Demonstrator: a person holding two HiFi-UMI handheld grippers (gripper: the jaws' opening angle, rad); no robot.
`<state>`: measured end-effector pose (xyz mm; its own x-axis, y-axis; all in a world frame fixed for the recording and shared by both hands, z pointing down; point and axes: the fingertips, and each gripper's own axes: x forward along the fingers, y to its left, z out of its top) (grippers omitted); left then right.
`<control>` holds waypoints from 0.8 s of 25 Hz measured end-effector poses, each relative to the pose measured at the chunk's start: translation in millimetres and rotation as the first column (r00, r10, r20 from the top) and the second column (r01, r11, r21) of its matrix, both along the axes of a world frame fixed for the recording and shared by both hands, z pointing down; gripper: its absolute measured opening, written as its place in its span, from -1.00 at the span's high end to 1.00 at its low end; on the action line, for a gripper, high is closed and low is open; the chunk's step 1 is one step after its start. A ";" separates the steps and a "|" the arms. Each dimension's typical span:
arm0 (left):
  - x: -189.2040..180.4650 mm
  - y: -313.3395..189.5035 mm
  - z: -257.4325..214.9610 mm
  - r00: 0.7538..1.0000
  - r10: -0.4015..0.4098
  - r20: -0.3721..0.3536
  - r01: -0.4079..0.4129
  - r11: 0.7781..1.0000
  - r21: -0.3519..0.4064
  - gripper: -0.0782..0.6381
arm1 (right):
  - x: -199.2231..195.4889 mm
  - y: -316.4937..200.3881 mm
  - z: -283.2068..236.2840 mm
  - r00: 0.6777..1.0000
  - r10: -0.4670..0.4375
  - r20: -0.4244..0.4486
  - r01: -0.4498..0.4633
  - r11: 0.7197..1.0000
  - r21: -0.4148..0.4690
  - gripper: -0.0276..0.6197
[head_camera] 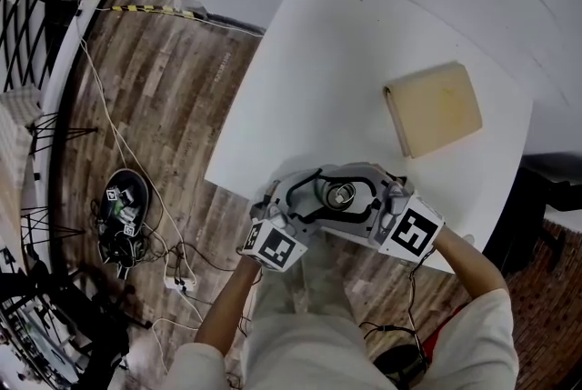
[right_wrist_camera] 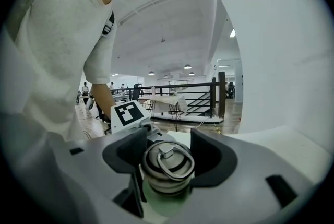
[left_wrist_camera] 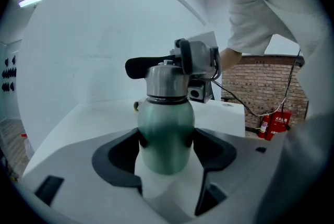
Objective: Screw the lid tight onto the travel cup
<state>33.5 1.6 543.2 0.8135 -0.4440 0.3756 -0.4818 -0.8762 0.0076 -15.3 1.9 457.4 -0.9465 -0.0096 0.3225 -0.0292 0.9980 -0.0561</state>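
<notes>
My left gripper (left_wrist_camera: 167, 154) is clamped on the green body of the travel cup (left_wrist_camera: 166, 126), which stands upright at the table's (head_camera: 318, 61) near edge, low centre in the head view. The lid (right_wrist_camera: 168, 164) already sits on the neck. My right gripper (right_wrist_camera: 165, 151) brackets it, pads apparently just touching its sides. The tightening turns are left, and I can't see how far it's threaded.

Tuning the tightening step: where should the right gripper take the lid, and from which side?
Take the lid by its round steel side wall, coming from above, jaws either side. The folded ring on top gives no purchase, and the left gripper holds the upright travel cup by its green body.
</notes>
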 end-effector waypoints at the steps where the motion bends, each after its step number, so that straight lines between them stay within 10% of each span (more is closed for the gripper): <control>1: 0.0 0.2 -0.3 1.000 0.000 -0.001 0.000 1.000 -0.001 -0.12 | 0.3 -1.1 0.4 1.000 0.031 -0.001 -0.031 1.000 -0.003 0.13; 11: -1.1 1.2 -3.9 1.000 0.003 0.002 -0.003 1.000 -0.001 -0.12 | 2.8 -12.1 -2.1 0.942 0.334 0.040 -0.334 0.943 -0.013 0.13; 20: 0.2 0.6 -2.3 1.000 0.004 0.003 -0.004 1.000 -0.004 -0.12 | 7.2 -26.2 -9.5 0.819 0.562 0.114 -0.564 0.825 -0.020 0.12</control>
<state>33.7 2.2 540.9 0.8138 -0.4397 0.3800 -0.4786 -0.8780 0.0091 -8.0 -24.4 447.9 -0.8036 -0.5558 0.2127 -0.5810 0.8101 -0.0786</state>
